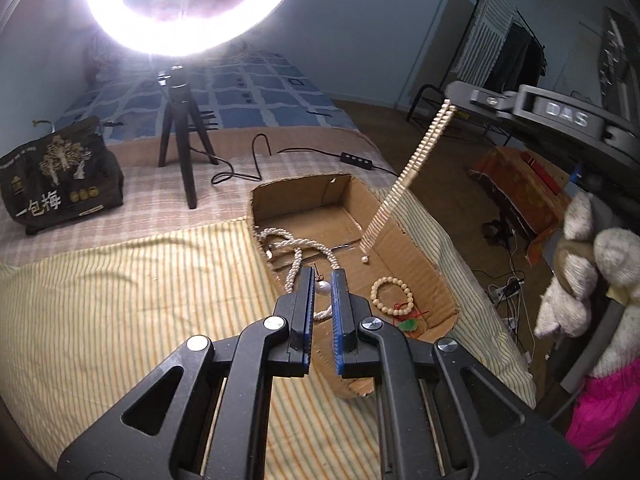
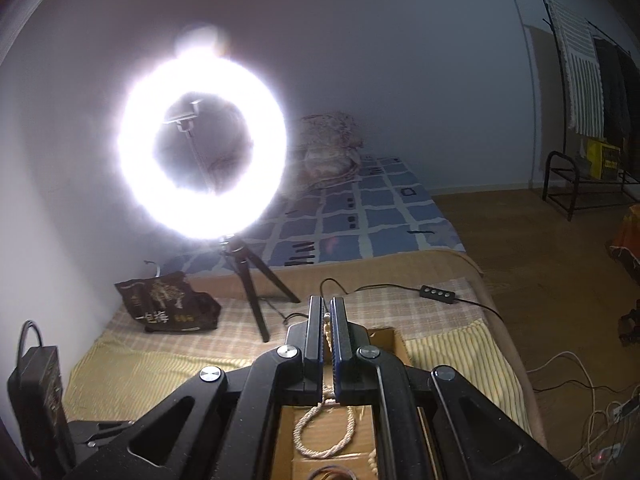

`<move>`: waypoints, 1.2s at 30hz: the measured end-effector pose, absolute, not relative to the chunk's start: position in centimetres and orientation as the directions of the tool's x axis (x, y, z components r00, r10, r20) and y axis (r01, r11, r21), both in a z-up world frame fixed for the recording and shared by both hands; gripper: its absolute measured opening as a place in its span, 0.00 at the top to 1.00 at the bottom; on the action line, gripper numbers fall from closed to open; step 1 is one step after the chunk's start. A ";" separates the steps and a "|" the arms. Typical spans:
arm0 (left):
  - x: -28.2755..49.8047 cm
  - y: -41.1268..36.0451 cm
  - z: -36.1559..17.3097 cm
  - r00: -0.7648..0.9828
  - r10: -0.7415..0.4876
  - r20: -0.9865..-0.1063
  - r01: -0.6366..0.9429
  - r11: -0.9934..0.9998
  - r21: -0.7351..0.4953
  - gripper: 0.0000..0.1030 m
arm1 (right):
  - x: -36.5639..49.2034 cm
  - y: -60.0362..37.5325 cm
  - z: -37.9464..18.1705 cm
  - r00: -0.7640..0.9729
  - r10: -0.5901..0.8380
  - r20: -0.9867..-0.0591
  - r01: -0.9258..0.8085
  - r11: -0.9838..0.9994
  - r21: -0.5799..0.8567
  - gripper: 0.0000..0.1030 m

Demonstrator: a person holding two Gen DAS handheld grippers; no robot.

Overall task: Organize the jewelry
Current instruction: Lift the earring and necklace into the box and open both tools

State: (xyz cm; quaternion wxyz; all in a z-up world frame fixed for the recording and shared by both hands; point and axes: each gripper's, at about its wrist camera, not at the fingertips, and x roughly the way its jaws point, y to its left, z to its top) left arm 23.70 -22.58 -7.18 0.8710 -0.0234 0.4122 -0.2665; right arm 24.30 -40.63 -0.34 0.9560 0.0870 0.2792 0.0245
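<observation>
Two grippers: our left gripper (image 1: 322, 280) parted above box (image 1: 416, 236); right gripper (image 2: 326, 312) clamped on necklace (image 1: 404, 178).
Necklace: cream beads hanging taut into box.

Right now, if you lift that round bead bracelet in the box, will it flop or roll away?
The bead bracelet is probably strung, so it would likely sag, not stay round. It lies flat in the cardboard box, so rolling seems unlikely. Looks light.

Glaring ring light (image 2: 202, 146), dim room, fisheye warping
</observation>
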 end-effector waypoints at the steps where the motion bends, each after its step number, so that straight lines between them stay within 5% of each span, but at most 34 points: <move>1: 23.8 -23.1 -7.3 0.519 -0.481 -0.706 0.447 0.857 -0.255 0.94 | 24.7 -40.9 -0.7 0.841 0.092 -0.534 0.006 0.984 0.179 1.00; 27: 24.1 -27.5 -9.5 0.520 -0.462 -0.718 0.501 0.846 -0.181 0.94 | 28.7 -44.2 -6.9 0.783 0.117 -0.611 0.037 0.972 0.233 0.97; 28: 24.0 -27.6 -9.5 0.522 -0.462 -0.717 0.505 0.845 -0.177 0.94 | 28.8 -44.2 -7.1 0.778 0.115 -0.617 0.040 0.972 0.231 0.95; 30: 24.0 -27.7 -9.5 0.520 -0.460 -0.720 0.507 0.844 -0.172 0.94 | 28.9 -44.0 -7.6 0.766 0.106 -0.634 0.049 0.974 0.222 0.67; 32: 23.9 -27.6 -9.5 0.518 -0.460 -0.721 0.509 0.844 -0.172 0.92 | 29.0 -43.9 -8.0 0.754 0.105 -0.648 0.051 0.975 0.218 0.64; 34: 23.8 -27.6 -9.4 0.523 -0.458 -0.719 0.509 0.844 -0.168 0.72 | 29.2 -43.7 -8.4 0.741 0.096 -0.664 0.057 0.977 0.204 0.59; 36: 23.6 -27.4 -9.3 0.533 -0.456 -0.712 0.509 0.846 -0.161 0.67 | 29.2 -43.6 -8.6 0.735 0.073 -0.675 0.075 0.979 0.187 0.39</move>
